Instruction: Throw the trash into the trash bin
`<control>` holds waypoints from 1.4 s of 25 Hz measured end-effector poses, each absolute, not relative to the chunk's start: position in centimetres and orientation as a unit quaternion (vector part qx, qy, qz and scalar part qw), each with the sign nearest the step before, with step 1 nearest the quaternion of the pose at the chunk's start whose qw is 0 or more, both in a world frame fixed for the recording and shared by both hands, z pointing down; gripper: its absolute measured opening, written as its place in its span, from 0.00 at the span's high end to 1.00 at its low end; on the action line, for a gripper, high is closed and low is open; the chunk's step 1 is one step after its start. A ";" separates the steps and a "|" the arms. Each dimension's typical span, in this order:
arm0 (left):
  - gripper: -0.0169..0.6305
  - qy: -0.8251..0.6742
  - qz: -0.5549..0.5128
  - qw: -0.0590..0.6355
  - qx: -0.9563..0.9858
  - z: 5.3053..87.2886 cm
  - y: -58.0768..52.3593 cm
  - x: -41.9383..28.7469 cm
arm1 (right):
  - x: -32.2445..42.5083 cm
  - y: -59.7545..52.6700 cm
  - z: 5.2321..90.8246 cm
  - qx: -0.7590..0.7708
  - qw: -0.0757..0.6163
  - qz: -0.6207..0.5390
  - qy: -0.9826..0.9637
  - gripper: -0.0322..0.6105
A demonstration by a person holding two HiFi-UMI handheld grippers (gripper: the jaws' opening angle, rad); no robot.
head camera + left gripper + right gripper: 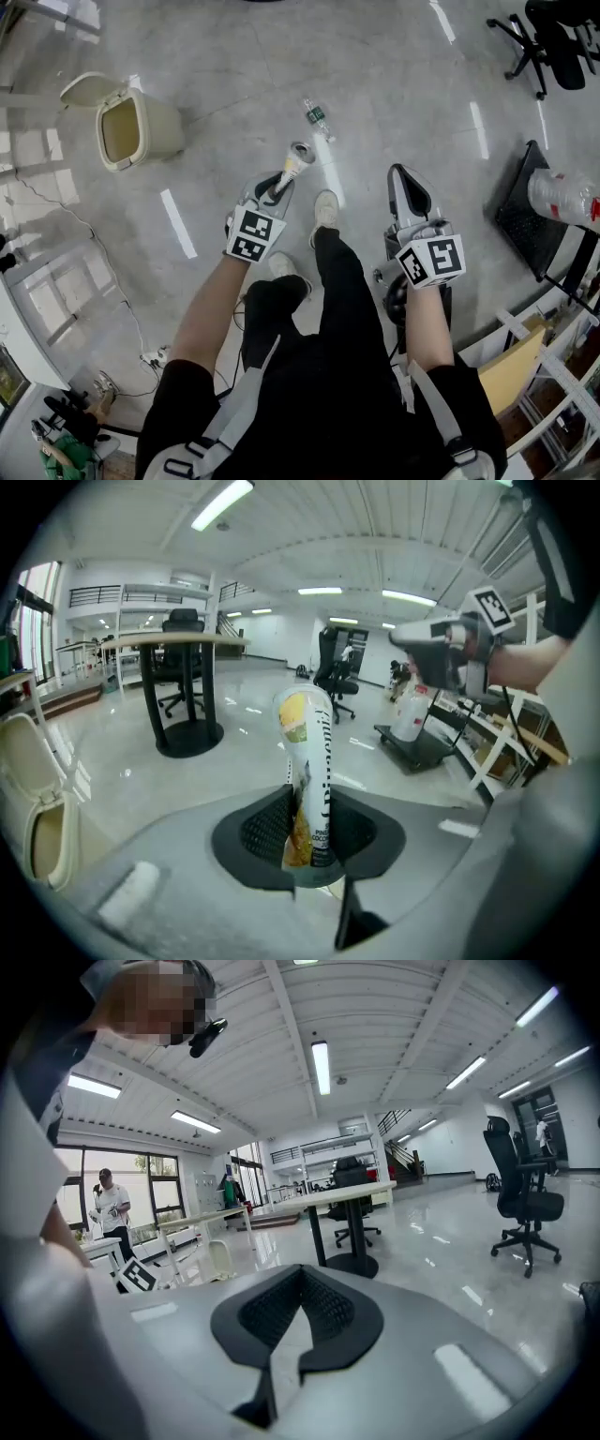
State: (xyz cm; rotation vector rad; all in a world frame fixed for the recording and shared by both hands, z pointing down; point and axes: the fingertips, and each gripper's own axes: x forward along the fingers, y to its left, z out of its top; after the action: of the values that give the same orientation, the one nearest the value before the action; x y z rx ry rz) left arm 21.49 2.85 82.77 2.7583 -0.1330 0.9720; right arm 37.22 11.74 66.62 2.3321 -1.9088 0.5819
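A person wears a black short-sleeved top (328, 412), with black trousers (342, 281) and pale shoes (325, 208) ahead of it. Grey harness straps (246, 403) cross the top's shoulders. Beyond its sleeves, the left gripper (281, 186) and right gripper (405, 178) are grey with black textured pads (272, 1312), each carrying a white cube (251, 234) with black square markers.

One trash bin (127, 127) is shown at upper left, one can (296, 157) at centre, one plastic bottle (317, 116) above it, one office chair (553, 42) at upper right. Two grippers are counted: left gripper (278, 186), right gripper (408, 183).
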 end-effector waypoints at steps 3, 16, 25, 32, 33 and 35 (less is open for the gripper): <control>0.84 -0.042 0.282 0.111 0.952 74.5 3.4 21.2 | 36.3 11.7 61.3 0.764 0.030 0.175 -0.620 0.94; 0.84 -0.145 0.105 0.066 0.982 46.6 1.2 11.2 | 26.9 10.1 43.2 0.699 -0.002 0.080 -0.711 0.94; 0.84 -0.263 0.042 0.060 0.962 41.3 -2.0 -0.6 | 18.6 4.7 39.1 0.632 -0.001 0.050 -0.773 0.94; 0.84 -0.364 0.031 0.053 0.930 39.9 -3.8 -11.4 | 10.6 -0.4 38.1 0.562 -0.001 0.042 -0.826 0.94; 0.84 -0.376 0.029 0.052 0.925 39.7 -4.0 -12.7 | 9.4 -1.0 37.9 0.552 -0.001 0.039 -0.833 0.94; 0.84 -0.400 0.025 0.051 0.915 39.5 -4.5 -14.9 | 7.6 -2.4 37.6 0.532 -0.001 0.037 -0.846 0.94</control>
State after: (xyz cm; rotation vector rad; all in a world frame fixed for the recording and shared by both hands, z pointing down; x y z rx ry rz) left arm -14.86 -4.55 39.51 2.7830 -1.2182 0.0768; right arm 7.56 -2.35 37.58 1.6733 -2.6593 0.1154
